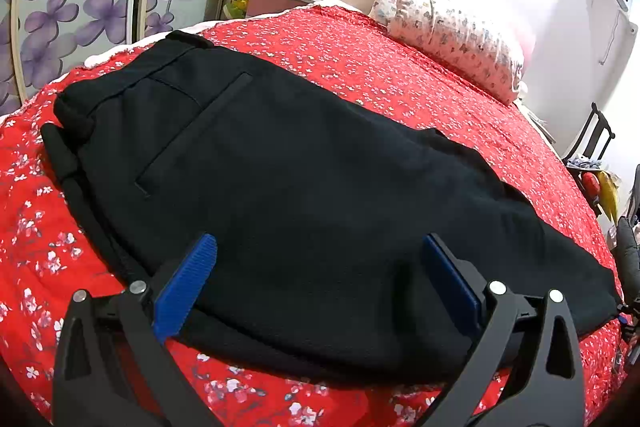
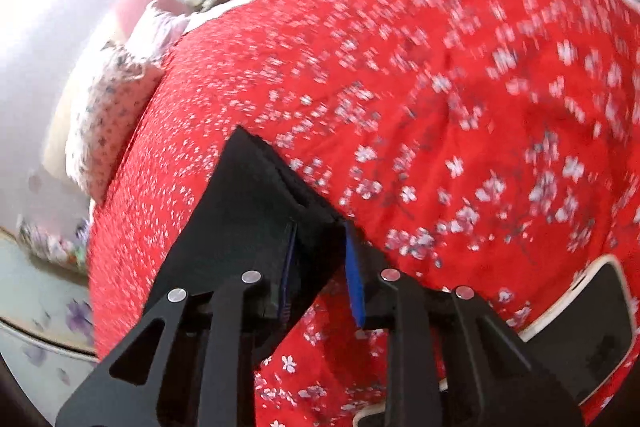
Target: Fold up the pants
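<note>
A bed [image 1: 400, 75] covered by a red spread with small white blossoms fills both views. Black pants [image 1: 300, 187] lie flat across it in the middle of the left-wrist frame. A floral pillow [image 1: 452, 39] rests at its upper right. A dark phone [image 2: 600, 323] lies at the right-wrist frame's lower right.

The black pants [image 1: 304, 187] lie flat on the bed, folded lengthwise. Waistband far left, back pocket facing up.

No readable text or labels.
</note>
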A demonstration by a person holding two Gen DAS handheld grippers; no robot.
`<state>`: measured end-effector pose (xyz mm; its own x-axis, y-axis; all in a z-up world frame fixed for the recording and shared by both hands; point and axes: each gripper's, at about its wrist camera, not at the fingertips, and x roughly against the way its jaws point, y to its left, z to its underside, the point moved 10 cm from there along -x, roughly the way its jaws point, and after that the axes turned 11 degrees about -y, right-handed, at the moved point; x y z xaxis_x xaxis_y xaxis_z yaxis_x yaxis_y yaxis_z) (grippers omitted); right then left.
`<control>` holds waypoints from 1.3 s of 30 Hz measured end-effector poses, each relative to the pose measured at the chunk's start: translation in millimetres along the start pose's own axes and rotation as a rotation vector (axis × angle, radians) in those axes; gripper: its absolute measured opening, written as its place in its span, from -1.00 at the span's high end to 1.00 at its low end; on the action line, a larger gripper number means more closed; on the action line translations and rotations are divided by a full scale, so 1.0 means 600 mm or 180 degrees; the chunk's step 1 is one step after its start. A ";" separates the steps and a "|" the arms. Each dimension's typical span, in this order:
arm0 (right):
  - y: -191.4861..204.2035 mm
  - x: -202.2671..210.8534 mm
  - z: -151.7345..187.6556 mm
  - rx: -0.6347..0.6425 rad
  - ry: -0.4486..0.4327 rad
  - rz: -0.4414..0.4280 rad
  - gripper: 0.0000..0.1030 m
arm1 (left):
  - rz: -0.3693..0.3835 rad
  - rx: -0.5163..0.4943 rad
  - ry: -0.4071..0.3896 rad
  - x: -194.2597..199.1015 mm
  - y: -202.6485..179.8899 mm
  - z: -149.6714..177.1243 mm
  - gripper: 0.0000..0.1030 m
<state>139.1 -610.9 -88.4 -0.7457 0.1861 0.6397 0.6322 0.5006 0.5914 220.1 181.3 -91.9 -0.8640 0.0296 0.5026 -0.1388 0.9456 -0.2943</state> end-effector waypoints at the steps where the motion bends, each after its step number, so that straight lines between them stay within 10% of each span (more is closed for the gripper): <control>1: -0.002 0.001 -0.001 -0.0034 0.0001 -0.0033 0.54 | -0.0001 -0.0001 0.0000 0.000 0.000 0.000 -0.97; 13: 0.275 0.124 0.032 0.0753 -0.0321 -0.1243 0.64 | 0.0000 0.0002 -0.0002 0.001 -0.001 0.001 -0.97; 22: 0.553 0.133 0.338 0.1527 0.0599 -0.2145 0.64 | 0.0004 0.0010 -0.0003 0.001 -0.003 0.001 -0.97; 29: 0.557 0.067 0.639 0.2237 0.1517 -0.1879 0.63 | 0.0018 0.0026 -0.0004 0.002 -0.005 0.001 -0.97; 39: 0.623 0.098 0.646 0.2025 0.1355 -0.2234 0.64 | 0.0054 0.0075 -0.0014 0.004 -0.009 0.001 -0.97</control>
<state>250.2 -84.9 -20.2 -0.6891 -0.5718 0.4452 -0.2356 0.7578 0.6085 218.8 176.3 -89.6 -0.8685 0.0441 0.4937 -0.1354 0.9370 -0.3219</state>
